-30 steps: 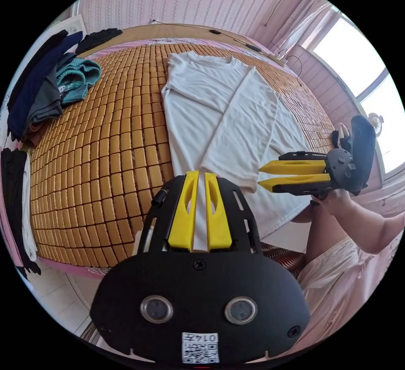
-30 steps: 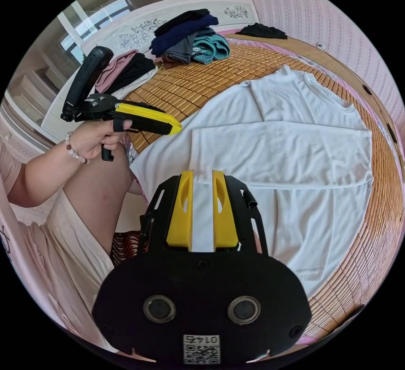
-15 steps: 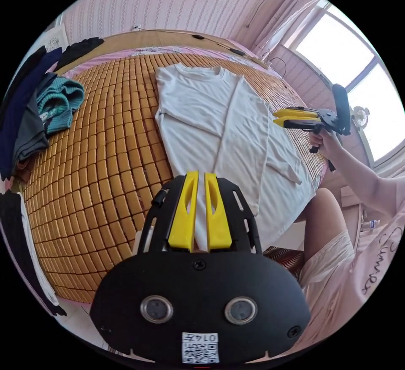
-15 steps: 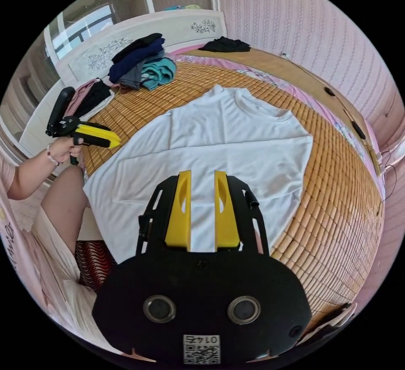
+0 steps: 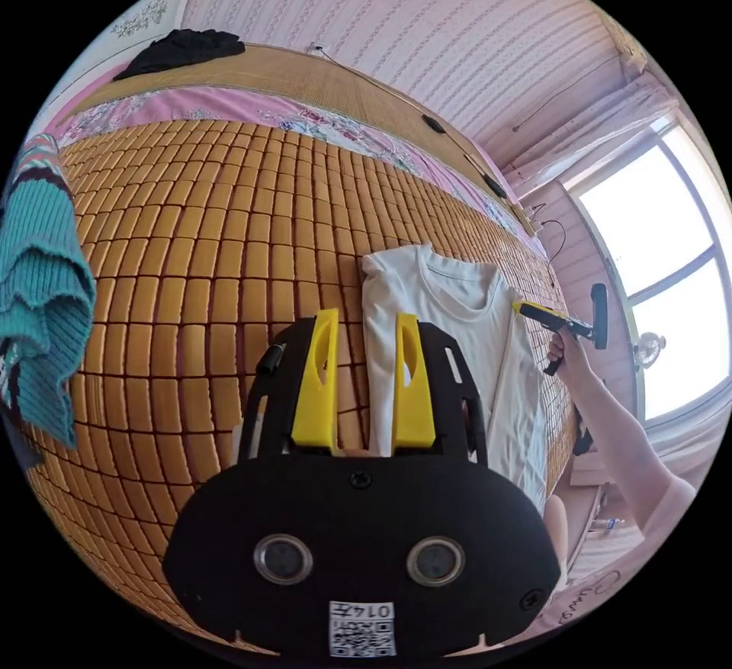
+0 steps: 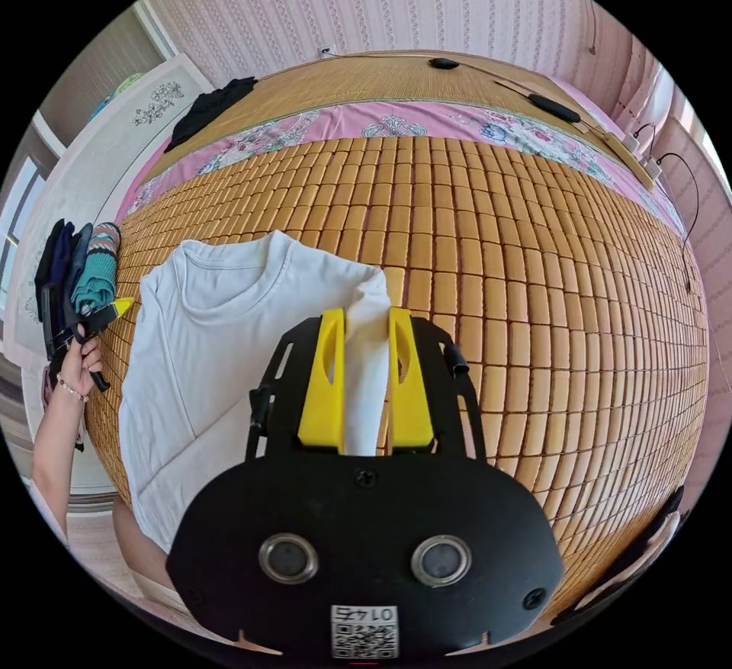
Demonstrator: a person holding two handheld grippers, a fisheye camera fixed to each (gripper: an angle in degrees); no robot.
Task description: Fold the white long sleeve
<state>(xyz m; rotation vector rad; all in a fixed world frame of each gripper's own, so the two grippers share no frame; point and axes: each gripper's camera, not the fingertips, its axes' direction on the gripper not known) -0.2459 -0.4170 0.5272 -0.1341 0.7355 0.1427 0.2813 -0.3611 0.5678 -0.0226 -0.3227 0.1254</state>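
The white shirt (image 6: 206, 348) lies flat on the bamboo mat (image 6: 534, 303), neck toward the wall, folded narrow lengthwise. One shoulder corner is bunched and raised off the mat.

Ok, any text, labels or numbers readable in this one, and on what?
Nothing reads cleanly.
Sticker on the left gripper: code square and digits, too small.
Sticker on the right gripper: likewise too small.
Script print on the person's garment: cut off at the picture's edge.
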